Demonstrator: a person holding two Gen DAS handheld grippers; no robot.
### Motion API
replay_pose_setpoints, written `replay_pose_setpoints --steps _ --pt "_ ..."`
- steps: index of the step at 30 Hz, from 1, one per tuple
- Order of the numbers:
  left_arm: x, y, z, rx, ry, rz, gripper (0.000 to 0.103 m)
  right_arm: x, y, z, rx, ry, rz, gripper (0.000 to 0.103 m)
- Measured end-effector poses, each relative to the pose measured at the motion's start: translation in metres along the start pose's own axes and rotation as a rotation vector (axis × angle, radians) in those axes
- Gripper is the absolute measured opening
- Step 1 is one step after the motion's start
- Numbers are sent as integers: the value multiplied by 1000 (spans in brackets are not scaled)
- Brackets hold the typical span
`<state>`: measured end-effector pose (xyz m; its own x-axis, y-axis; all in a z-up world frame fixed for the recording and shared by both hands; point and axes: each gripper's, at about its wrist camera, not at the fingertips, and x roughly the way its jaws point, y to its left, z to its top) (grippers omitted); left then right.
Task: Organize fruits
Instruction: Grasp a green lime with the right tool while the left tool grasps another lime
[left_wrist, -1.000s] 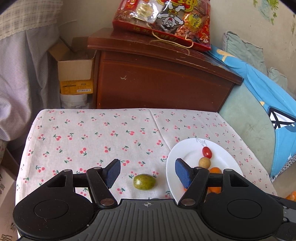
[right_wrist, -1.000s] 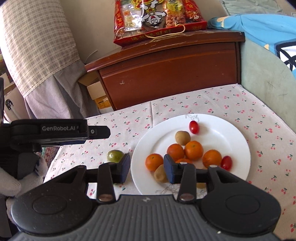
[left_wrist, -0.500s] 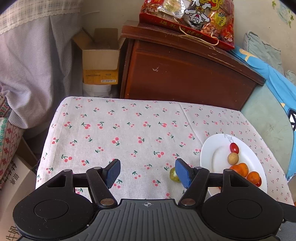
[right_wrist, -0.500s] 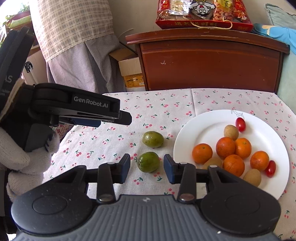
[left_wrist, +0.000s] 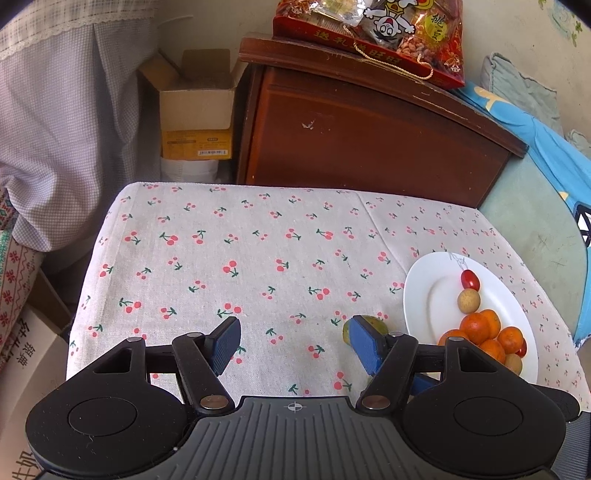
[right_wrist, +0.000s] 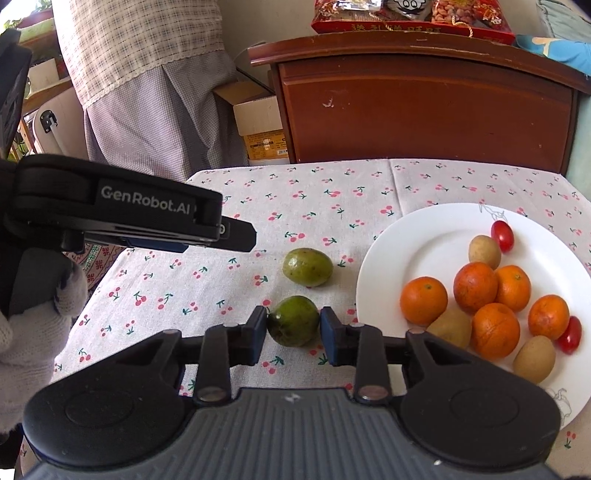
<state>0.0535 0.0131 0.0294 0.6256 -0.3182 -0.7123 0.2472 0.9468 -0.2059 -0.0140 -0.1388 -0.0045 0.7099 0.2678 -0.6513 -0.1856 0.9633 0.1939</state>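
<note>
Both tools are matt black plastic; each ends near the hand in a ribbed grey plate flanked by two round black housings with a shallow disc pressed into each; thin black link arms run out from silver rivet heads to the fingers. The left gripper (left_wrist: 293, 345) carries bright blue ribbed pads (left_wrist: 364, 343); the right gripper (right_wrist: 293, 328) has darker blue pads (right_wrist: 330, 328). Along the side of the left tool runs white lettering, "GenRobot.AI". The left hand (right_wrist: 35, 325) wears a white knitted glove.
</note>
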Motion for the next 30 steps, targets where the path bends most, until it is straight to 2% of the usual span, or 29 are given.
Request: replay_pose_setpoints --steps 5,16,21,26,30 --pt "5 -6 -3 26 1 -19 63 -9 3 -4 -28 12 14 31" --pt "19 -35 -16 143 -19 -64 55 -36 0 -24 -5 45 24 31" --pt "24 -44 -17 177 -41 -64 45 -42 -2 -29 4 48 27 32" --pt "31 -51 -18 185 -39 -63 44 -48 -7 -31 16 42 22 32" --pt "38 -54 -22 195 -27 -47 33 -52 -13 -32 29 37 18 32"
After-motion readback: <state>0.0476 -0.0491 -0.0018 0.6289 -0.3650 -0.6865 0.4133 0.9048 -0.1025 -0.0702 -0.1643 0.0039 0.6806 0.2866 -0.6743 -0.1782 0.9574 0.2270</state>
